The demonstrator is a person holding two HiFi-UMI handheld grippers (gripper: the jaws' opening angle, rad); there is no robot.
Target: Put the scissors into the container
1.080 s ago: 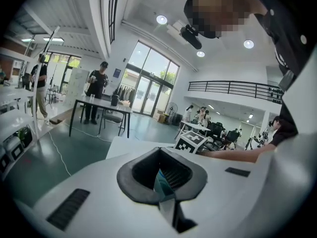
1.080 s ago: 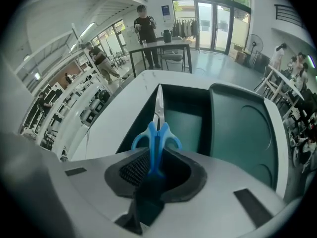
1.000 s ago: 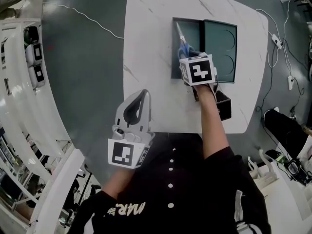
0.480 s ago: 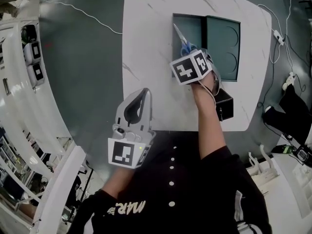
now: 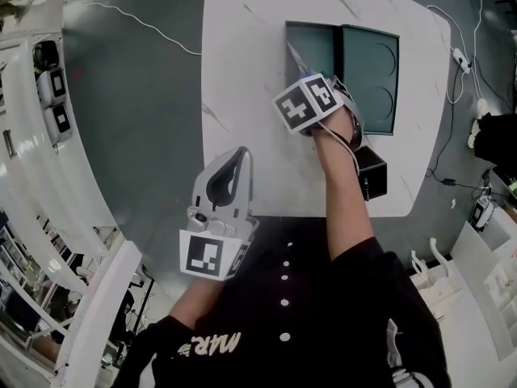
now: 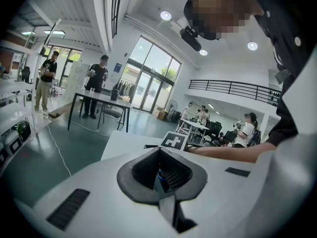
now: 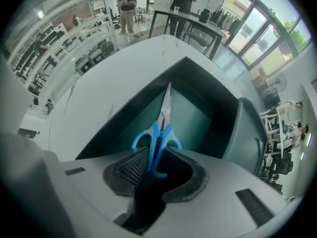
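Currently, at the far side of the table (image 5: 242, 71):
Scissors (image 7: 157, 138): lying in the left compartment of the container (image 7: 233, 113), blue handles pointing near, blades running away toward the far wall.
Right gripper (image 7: 158, 165): pointing down over the handles; its jaws have just been opening and are standing apart, with the handles between them and a clear gap on the right side.
Key relation: the long axis is running straight out along the jaws, so a lift straight up is looking like the clean way off.
Left gripper (image 6: 161, 170): hanging well off the near edge of the table, jaws together on nothing, much farther from the scissors.
Hard to see: from the head view the right gripper is covering the handles, and whether the left pad is touching them I cannot tell.
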